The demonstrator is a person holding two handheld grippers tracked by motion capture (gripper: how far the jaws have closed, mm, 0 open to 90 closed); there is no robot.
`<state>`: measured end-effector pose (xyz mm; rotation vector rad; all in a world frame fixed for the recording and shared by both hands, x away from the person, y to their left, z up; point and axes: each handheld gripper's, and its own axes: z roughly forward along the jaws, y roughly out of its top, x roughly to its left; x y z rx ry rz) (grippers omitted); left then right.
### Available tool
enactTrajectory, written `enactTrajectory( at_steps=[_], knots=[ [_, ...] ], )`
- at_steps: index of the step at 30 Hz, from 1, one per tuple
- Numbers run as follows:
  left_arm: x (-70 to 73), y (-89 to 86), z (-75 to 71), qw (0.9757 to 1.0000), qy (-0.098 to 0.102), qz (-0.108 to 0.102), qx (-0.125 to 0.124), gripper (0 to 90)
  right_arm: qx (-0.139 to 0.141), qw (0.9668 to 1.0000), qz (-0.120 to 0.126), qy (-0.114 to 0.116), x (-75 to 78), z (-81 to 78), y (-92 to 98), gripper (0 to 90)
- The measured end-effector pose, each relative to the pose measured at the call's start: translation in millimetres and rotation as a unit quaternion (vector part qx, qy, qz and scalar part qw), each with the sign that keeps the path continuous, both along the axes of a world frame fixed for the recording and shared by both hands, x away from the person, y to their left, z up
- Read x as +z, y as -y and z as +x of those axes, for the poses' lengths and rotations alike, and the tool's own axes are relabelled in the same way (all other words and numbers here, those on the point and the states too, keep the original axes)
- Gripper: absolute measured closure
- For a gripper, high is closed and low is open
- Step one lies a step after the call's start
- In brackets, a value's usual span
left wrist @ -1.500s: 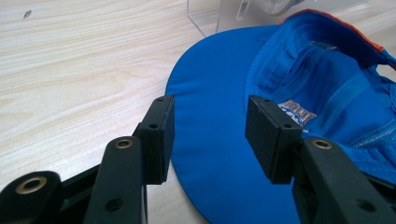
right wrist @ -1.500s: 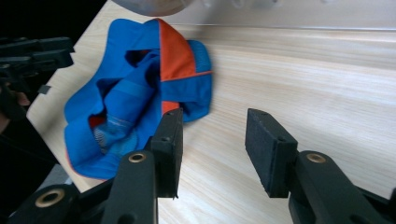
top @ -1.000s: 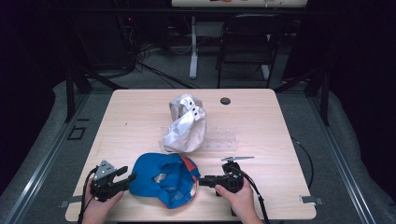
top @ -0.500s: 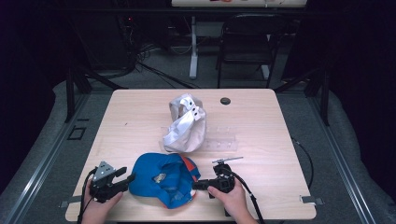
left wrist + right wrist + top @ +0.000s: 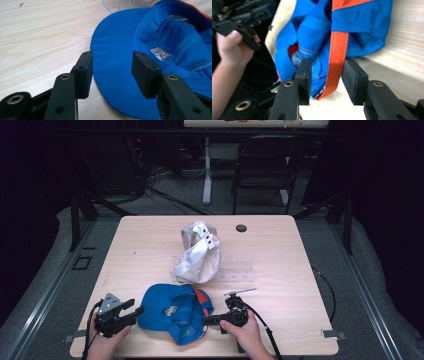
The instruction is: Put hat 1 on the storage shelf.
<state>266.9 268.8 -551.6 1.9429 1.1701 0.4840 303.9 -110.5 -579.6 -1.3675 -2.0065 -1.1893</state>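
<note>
Since a second ago my right claw [image 5: 206,320] has slid in, its jaws just closing around the blue cap's [image 5: 172,317] orange strap [image 5: 338,57] at 6 o'clock on the table [image 5: 300,285], not yet pinching; left claw [image 5: 137,311] spread at the brim, lifting remains

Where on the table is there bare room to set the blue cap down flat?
The far left of the wooden table, left of the crumpled white cloth cap, is bare. So is the right side, beyond the clear plastic tray and below the small black disc. The near middle is crowded by the blue fabric cap and both hand-held grippers.
</note>
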Motion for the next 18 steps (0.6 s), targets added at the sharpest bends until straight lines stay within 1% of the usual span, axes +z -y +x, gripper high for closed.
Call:
enactTrajectory(
  at_steps=[1, 3, 5, 7, 8, 11, 13, 15, 18],
  knots=[
    [0.0, 0.0, -0.1, 1.0000, 0.000, 0.000, 0.000, 52.3, 0.000, 1.0000, 0.003, -0.001, 0.9, -0.1, 0.7, 62.3],
    [0.1, -0.2, -0.1, 1.0000, 0.000, 0.000, 0.000, 52.4, -0.003, 0.9999, 0.012, 0.000, 3.0, -0.6, 2.1, 66.7],
    [0.1, -0.1, -0.1, 1.0000, 0.001, 0.000, 0.000, 52.3, -0.005, 0.9999, 0.012, -0.001, 4.7, -0.7, 3.3, 70.9],
    [0.1, 0.0, 0.0, 1.0000, 0.001, 0.000, 0.000, 52.3, -0.012, 0.9997, 0.019, -0.009, 5.5, -0.4, 4.8, 75.7],
    [0.1, -0.1, 0.1, 1.0000, 0.002, 0.001, -0.001, 52.3, -0.018, 0.9996, 0.020, -0.010, 5.6, -0.3, 5.0, 76.4],
    [0.3, -0.2, 0.0, 1.0000, 0.002, 0.001, -0.001, 52.3, -0.022, 0.9995, 0.018, -0.011, 6.2, -0.1, 6.1, 76.9],
    [0.5, -0.3, -0.2, 1.0000, 0.003, 0.000, 0.000, 52.3, -0.023, 0.9994, 0.023, -0.013, 7.0, 0.1, 7.6, 77.1],
    [1.3, -1.0, -0.3, 1.0000, -0.001, 0.003, -0.001, 52.3, -0.028, 0.9992, 0.025, -0.017, 8.6, -0.1, 8.9, 77.3],
    [1.4, -1.1, -0.3, 1.0000, 0.000, 0.003, 0.000, 52.3, -0.033, 0.9989, 0.021, -0.023, 11.3, -0.3, 11.5, 77.4]
  ],
)
